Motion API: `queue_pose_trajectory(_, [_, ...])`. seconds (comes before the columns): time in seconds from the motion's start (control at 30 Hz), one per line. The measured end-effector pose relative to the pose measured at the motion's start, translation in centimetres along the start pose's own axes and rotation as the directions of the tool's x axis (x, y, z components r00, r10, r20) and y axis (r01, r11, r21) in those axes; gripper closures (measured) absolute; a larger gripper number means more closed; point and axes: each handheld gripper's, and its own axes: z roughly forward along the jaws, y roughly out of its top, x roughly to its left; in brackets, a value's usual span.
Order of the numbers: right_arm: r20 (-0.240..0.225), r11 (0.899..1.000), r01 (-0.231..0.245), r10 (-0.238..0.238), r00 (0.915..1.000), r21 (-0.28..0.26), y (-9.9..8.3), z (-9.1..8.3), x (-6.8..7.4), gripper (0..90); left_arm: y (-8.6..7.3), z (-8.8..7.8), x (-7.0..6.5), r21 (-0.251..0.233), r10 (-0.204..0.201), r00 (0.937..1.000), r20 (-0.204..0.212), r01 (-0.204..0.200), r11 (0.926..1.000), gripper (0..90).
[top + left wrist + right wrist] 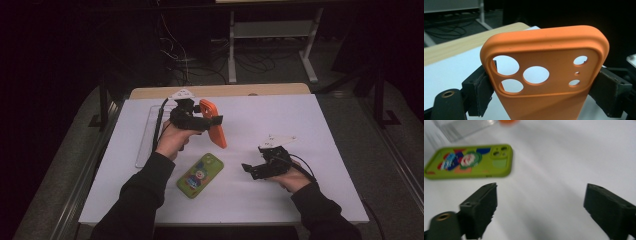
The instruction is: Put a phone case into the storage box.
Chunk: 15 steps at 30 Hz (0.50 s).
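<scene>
An orange phone case [216,131] is held up off the table, its camera cut-outs facing the left gripper view [544,50]. My left gripper [215,121] is shut on it, the pads [482,87] pressing on both long edges. A green phone case [200,175] with a cartoon print lies flat on the white table near the front middle, also seen in the right gripper view [469,161]. My right gripper [252,159] hovers to its right, jaws open [540,202] with nothing between them.
A clear plastic tray [147,132] lies at the left of the white tabletop [290,115], partly under the left forearm, and its corner [464,127] appears in the right gripper view. A wooden strip [225,91] runs along the table's far edge. Cables and desk legs stand beyond.
</scene>
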Motion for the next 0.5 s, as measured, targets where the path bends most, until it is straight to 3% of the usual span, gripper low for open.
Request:
queue_pose_trajectory(0.07, [-0.007,1.0,0.018,-0.018,0.9998,0.014,-0.7,-0.2,-0.1,1.0,0.4,-0.6,0.5,0.0,0.009,0.9996,-0.028,-0.009,1.0,14.3])
queue_pose_trajectory(0.23, [-0.01,0.998,0.046,-0.045,0.9989,0.045,-2.3,-0.9,-0.3,0.0,1.4,-2.3,2.2,-0.02,0.005,0.994,-0.11,-0.007,0.9998,14.3])
queue_pose_trajectory(0.5, [0.006,0.998,0.037,-0.037,0.9993,0.045,-3.9,-2.2,-0.6,0.0,2.4,-5.0,5.0,-0.043,-0.019,0.9725,-0.232,0.009,0.999,14.3])
